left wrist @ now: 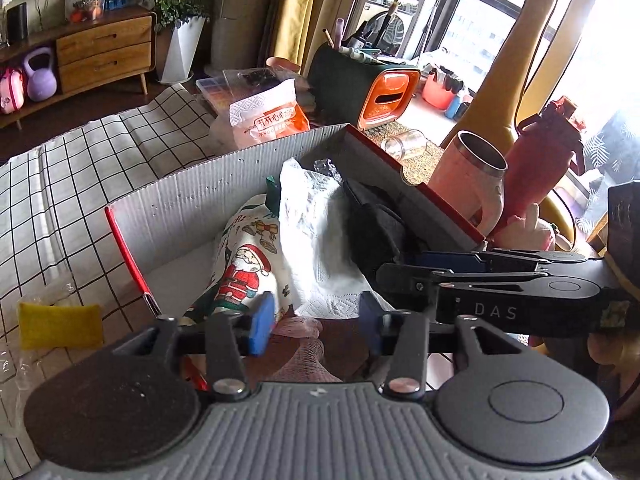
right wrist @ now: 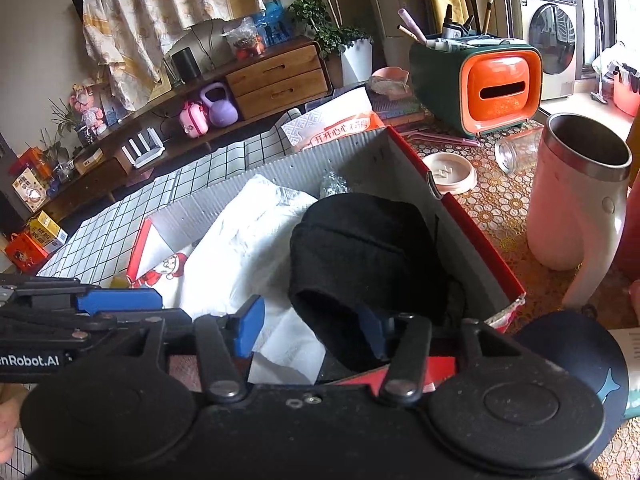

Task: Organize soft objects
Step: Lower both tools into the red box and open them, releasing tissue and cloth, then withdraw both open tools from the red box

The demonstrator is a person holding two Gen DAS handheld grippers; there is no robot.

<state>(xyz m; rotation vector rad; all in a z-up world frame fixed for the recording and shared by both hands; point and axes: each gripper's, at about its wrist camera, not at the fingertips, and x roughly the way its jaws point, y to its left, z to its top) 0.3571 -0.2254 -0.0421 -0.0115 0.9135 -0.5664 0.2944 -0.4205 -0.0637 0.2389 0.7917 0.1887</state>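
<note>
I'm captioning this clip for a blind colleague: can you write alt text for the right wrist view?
An open right gripper hovers over a red-edged cardboard box holding a black knit hat, white paper towel and a Santa-print cloth. The left gripper reaches in from the left edge. A pink steel-lined mug stands right of the box.

Soft things piled in the cardboard box (left wrist: 192,196)

Santa-print cloth (left wrist: 244,268) left, white paper towel (left wrist: 316,240) middle, black cloth (left wrist: 372,224) right; left gripper (left wrist: 316,324) parted.
</note>
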